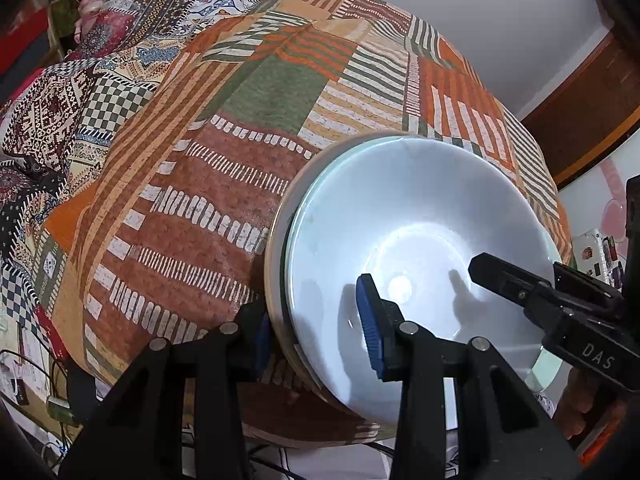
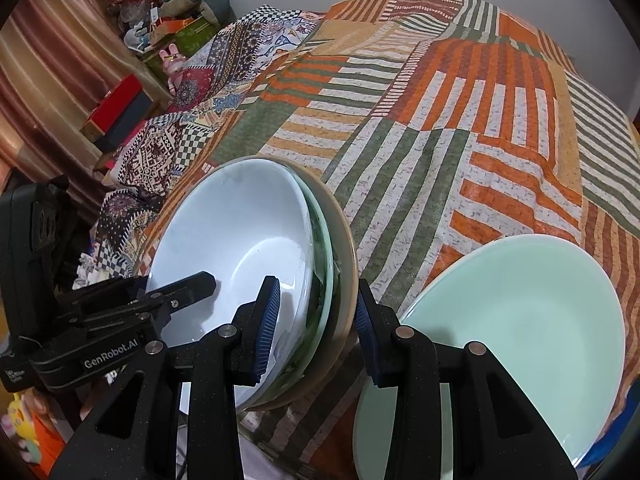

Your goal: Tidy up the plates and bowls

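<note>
Left tongs (image 1: 316,320): partly closed across the left rim of the bowl stack, one pad inside the white bowl (image 1: 420,232), the other outside against the beige bowl (image 1: 276,264); they appear to be clamping all the rims together.
Right tongs (image 2: 318,300): narrowed the same way across the opposite rim, inner pad in the white bowl, outer pad against the beige one.
Stack: three nested bowls between the two tongs, white inside a glass bowl (image 2: 322,264) inside the beige one, tilted on the striped cloth (image 2: 440,140) that covers the surface.
Green plate (image 2: 520,320): just to the right of the right tongs, close to their outer finger, lying over something blue.
Risk, slip: each grip holds on smooth glazed rims only (no handle, no lip to hook), so a lift with uneven pull could let the stack swing or slide out.
Risk, separation: the pads may squeeze only the outer and inner bowls; the glass bowl between could shift or drop if the stack tips further.
Risk, collision: a move to the right could knock the right tongs or the beige rim into the green plate.
Risk, edge: the stack sits near the near edge of the surface, so a loose grip could send it off.
</note>
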`<state>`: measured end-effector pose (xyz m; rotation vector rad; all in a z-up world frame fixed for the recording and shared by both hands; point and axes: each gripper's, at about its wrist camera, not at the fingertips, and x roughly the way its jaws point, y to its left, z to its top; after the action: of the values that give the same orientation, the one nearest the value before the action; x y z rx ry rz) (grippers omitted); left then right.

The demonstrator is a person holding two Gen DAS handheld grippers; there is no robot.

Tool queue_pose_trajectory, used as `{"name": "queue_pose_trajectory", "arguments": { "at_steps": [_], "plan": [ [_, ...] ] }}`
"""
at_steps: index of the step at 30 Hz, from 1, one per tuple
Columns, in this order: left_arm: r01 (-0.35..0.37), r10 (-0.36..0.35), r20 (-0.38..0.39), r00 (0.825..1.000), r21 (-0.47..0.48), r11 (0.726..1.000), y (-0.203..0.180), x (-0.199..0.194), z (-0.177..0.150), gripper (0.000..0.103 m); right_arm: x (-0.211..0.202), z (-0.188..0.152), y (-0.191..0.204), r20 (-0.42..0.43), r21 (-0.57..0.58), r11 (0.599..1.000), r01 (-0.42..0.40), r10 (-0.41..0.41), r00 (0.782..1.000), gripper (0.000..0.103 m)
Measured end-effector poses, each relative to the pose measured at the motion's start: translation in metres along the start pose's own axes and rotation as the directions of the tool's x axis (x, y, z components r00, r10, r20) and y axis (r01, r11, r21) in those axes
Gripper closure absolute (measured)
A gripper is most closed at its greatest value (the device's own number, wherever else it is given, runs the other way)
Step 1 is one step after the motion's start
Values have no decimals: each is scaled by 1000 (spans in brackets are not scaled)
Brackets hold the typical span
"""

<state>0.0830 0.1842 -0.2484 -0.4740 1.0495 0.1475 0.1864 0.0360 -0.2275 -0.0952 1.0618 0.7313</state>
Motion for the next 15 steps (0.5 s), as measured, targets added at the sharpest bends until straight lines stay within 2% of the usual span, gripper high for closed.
{"name": "queue_pose_trajectory", "arguments": {
  "at_steps": [9, 15],
  "plan": [
    [2, -2, 9, 1000, -5, 1000, -2, -8, 1, 65, -2, 2, 1, -1, -6, 1000, 2, -2, 1000, 69],
    [-1, 0, 47, 999, 16, 1000, -11, -21, 4, 65, -13, 4, 1, 28, 0, 1000, -5, 5, 1000, 69]
  ]
}}
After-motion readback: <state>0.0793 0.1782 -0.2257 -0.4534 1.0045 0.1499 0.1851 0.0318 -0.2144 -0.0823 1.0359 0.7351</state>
